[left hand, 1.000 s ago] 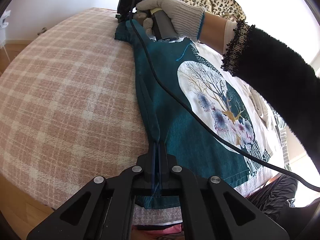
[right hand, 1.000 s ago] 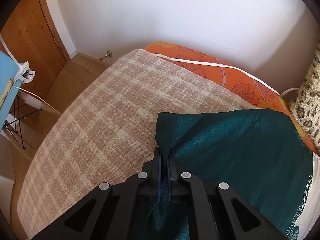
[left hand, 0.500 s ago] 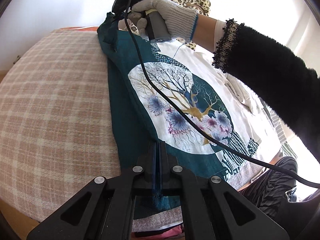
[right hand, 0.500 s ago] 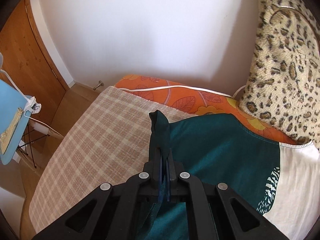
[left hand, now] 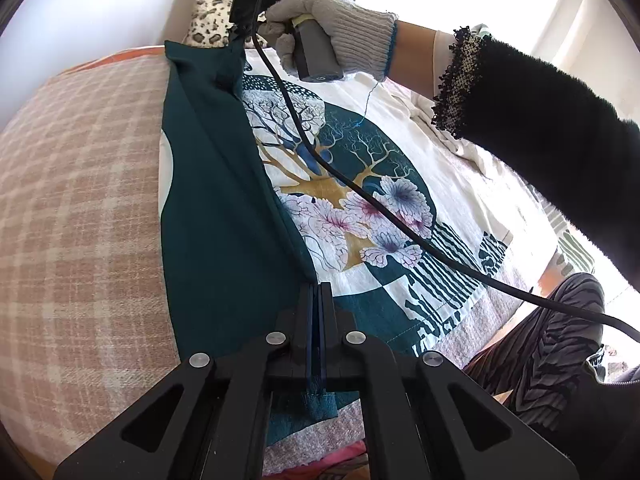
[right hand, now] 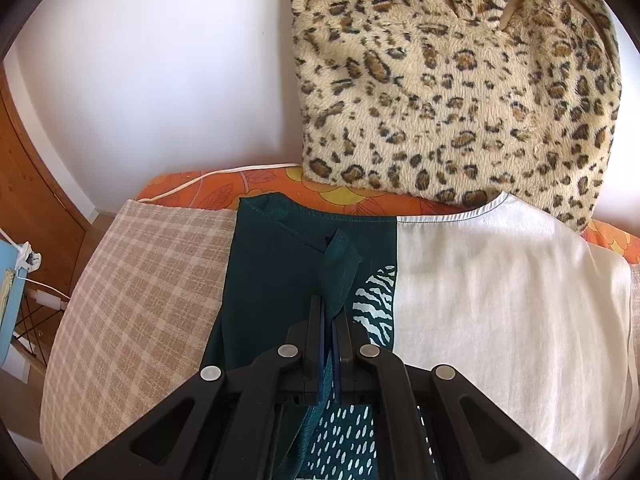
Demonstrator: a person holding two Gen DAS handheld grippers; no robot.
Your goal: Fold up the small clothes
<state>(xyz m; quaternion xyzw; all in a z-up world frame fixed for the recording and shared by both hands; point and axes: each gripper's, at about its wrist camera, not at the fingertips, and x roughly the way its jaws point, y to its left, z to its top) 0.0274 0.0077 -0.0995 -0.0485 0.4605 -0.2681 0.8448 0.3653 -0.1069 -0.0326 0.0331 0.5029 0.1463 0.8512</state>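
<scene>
Teal flap (left hand: 224, 200) of shirt (left hand: 400, 160) pinched at both ends: left claw (left hand: 316, 300) clenched on hem at 6 o'clock, right claw (right hand: 330, 316) on collar end at 12; fold edge runs between.

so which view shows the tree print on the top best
The left wrist view: the tree print lies nearly whole beside the folded teal edge. The right wrist view shows only teal fabric, white cloth and patterned scraps.

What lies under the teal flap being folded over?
Under the teal flap shows the top's white printed front; beyond it, plaid blanket. Whatever the flap itself covers is hidden.
</scene>
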